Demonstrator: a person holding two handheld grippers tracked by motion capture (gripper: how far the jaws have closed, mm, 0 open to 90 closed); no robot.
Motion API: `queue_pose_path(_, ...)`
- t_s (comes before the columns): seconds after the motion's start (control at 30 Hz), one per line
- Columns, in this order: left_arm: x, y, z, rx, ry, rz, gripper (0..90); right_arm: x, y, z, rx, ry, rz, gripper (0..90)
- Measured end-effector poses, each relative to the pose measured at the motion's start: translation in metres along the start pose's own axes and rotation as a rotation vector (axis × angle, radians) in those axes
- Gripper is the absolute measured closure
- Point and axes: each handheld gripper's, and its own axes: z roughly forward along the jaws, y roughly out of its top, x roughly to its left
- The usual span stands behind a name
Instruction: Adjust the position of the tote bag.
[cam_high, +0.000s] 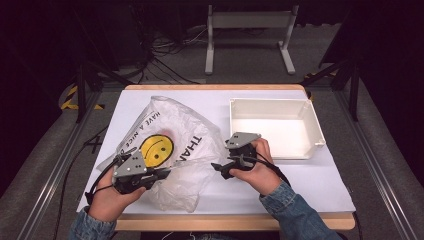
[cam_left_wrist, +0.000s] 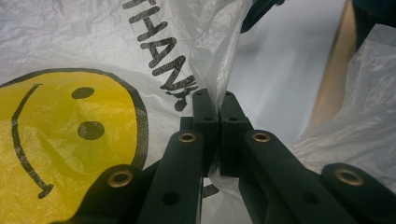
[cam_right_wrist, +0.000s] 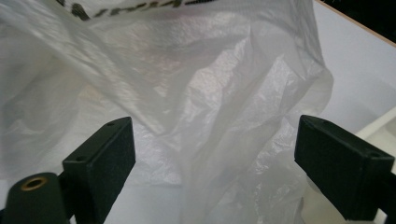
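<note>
A white plastic bag (cam_high: 170, 145) with a yellow smiley face (cam_high: 155, 150) and black lettering lies crumpled on the left half of the table. My left gripper (cam_high: 162, 173) is shut on an edge of the bag (cam_left_wrist: 212, 70) at its near side; in the left gripper view the film is pinched between the closed jaws (cam_left_wrist: 214, 126). My right gripper (cam_high: 220, 167) stands open at the bag's right side, jaws pointing left at it. In the right gripper view the wide-apart fingers (cam_right_wrist: 105, 158) frame a fold of the bag (cam_right_wrist: 210, 116) without touching it.
A white rectangular bin (cam_high: 274, 128) stands on the table's right rear, close behind my right hand. The table top (cam_high: 300, 185) is a white sheet with a wooden rim. A white metal stand (cam_high: 250, 35) and cables are on the floor beyond.
</note>
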Motion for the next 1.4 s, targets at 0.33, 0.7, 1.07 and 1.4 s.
queue_pose_path(0.33,0.004,-0.001,-0.010,-0.027,-0.008,-0.014,88.9,0.000,-0.001,0.005,0.066,0.100,-0.013,89.7)
queue_pose_path(0.7,0.007,0.002,-0.019,-0.053,0.000,0.000,88.9,0.018,0.011,-0.033,0.069,0.186,-0.003,90.0)
queue_pose_path(1.07,0.006,0.005,-0.029,-0.082,-0.003,0.020,88.9,0.038,0.025,-0.075,0.022,0.261,-0.011,90.0)
queue_pose_path(1.4,0.008,0.011,-0.048,-0.152,0.035,0.028,89.1,0.034,0.036,-0.087,-0.101,0.263,0.006,90.0)
